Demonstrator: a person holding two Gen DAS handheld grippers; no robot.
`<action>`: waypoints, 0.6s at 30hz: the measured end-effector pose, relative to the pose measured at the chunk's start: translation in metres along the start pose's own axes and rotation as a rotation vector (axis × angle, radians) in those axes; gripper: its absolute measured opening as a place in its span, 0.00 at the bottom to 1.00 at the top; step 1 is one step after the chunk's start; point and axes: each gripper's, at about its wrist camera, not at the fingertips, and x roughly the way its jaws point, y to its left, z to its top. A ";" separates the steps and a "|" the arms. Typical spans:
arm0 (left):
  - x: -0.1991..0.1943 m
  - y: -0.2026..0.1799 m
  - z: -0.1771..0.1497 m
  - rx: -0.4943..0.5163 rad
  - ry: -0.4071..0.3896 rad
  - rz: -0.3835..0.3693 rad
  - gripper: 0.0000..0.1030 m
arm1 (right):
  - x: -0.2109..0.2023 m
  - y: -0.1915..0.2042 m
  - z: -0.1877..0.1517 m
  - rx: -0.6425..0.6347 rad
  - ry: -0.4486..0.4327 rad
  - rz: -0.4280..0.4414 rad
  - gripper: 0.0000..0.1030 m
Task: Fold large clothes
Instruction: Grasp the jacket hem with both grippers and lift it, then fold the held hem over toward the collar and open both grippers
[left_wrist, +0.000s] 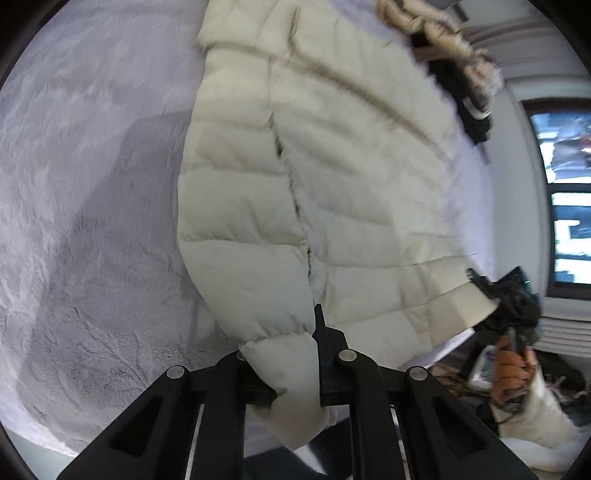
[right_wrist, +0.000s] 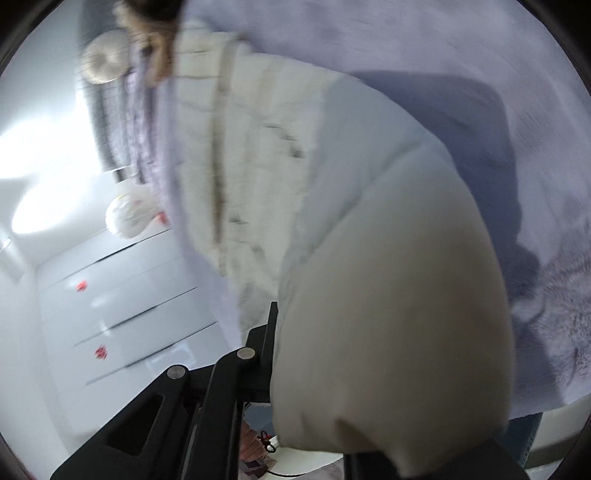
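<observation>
A cream quilted puffer jacket (left_wrist: 332, 166) with a fur-trimmed hood (left_wrist: 439, 37) lies spread on a lilac plush bed cover (left_wrist: 92, 221). My left gripper (left_wrist: 295, 373) is shut on the cuff of its near sleeve (left_wrist: 291, 380), at the bed's edge. My right gripper shows in the left wrist view (left_wrist: 495, 295), shut on the jacket's hem corner. In the right wrist view the jacket fabric (right_wrist: 388, 314) bulges over the right gripper (right_wrist: 295, 369) and hides one finger; the other finger (right_wrist: 271, 332) presses against it. The view is blurred.
A window (left_wrist: 565, 199) and a radiator (left_wrist: 565, 332) stand to the right of the bed. White drawers (right_wrist: 122, 306) and a white bag (right_wrist: 129, 214) are beside the bed. Clutter lies on the floor (left_wrist: 480, 373).
</observation>
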 end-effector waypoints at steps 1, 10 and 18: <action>-0.008 -0.002 0.003 0.003 -0.016 -0.016 0.14 | -0.003 0.009 0.002 -0.019 -0.002 0.022 0.10; -0.082 -0.034 0.076 0.065 -0.224 -0.094 0.14 | -0.011 0.114 0.042 -0.238 -0.039 0.090 0.10; -0.092 -0.056 0.164 0.142 -0.313 -0.028 0.14 | 0.018 0.195 0.109 -0.378 -0.047 0.049 0.10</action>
